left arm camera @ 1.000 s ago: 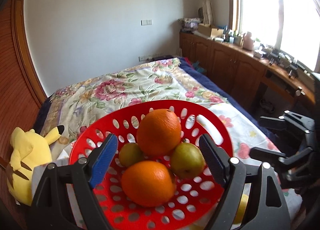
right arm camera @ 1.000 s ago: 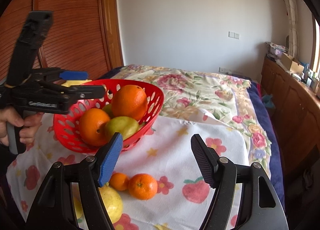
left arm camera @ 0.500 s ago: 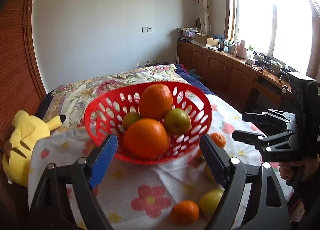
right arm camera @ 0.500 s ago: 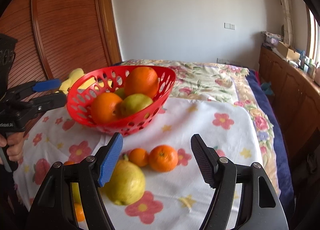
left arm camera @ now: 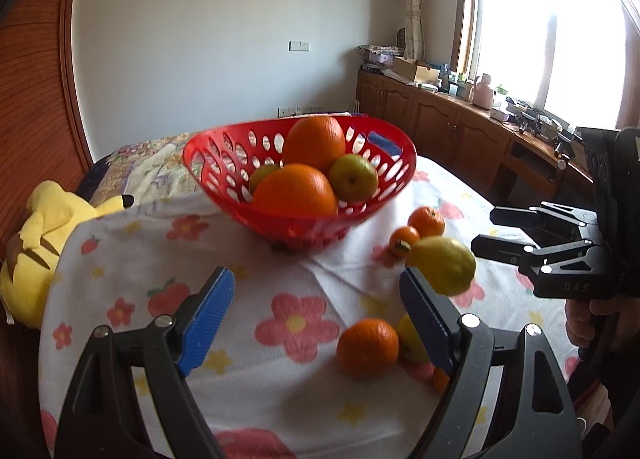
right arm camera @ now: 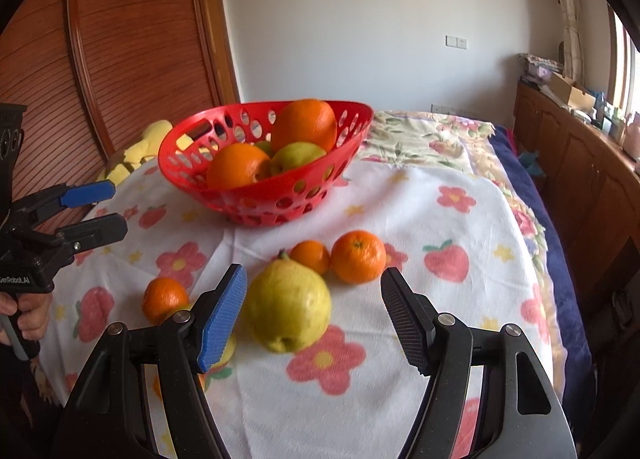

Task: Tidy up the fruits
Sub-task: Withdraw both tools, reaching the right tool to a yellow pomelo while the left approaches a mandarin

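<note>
Hovering with jaws wide and empty, right gripper (right arm camera: 312,315) should straddle the yellow pear (right arm camera: 288,309) mid-cloth squarely; left gripper (left arm camera: 316,315), equally wide, holds nothing.

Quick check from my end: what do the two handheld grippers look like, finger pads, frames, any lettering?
Both are black, angular frames with silver bolt heads at the pivots. The left gripper has two ribbed blue pads. The right gripper has one ribbed blue pad and one ribbed black pad. White lettering is printed on each body, too small to read surely. Each has a black pistol-style handle.
</note>
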The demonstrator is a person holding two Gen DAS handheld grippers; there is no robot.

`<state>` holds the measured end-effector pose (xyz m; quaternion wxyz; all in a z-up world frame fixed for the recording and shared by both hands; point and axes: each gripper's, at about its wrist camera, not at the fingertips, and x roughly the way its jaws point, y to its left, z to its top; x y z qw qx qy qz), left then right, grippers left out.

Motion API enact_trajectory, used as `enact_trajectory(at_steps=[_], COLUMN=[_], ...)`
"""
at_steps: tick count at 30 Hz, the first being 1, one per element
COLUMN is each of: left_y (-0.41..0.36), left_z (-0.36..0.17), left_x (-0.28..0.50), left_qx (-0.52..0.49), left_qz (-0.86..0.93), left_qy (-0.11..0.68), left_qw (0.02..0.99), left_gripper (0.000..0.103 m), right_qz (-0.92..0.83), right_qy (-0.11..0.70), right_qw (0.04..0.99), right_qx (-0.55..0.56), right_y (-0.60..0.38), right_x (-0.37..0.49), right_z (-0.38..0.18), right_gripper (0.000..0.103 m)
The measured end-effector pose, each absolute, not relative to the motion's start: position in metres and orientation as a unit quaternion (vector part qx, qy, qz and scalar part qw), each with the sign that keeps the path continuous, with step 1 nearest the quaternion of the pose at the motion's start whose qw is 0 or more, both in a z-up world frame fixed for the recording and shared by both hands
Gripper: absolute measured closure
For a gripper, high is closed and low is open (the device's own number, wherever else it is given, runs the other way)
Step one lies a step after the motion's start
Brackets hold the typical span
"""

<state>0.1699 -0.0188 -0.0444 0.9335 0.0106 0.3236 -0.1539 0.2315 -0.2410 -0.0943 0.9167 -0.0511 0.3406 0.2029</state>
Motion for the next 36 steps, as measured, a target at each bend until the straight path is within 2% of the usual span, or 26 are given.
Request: enact_trajectory(at_steps=[18, 36], left_y=[-0.028, -0.024], left_z=[-0.085, -0.09], left_x=[0.145, 0.149], left_qx=[0.014, 0.002], left_qz=[-0.142, -0.137], left_qy=[0.341, 0.347], left_qw=[0.929, 0.928], left_gripper=[0.018, 0.018], right_qz=[0.209, 0.206], right_qy=[0.355, 0.383], right_qw=[0.909, 0.899], right_qx=[-0.057, -0.055], right_y=[-0.228, -0.22], right_x=[0.212, 0.237], right_z=[-0.107, -0.128], right_gripper=[0.032, 0.034])
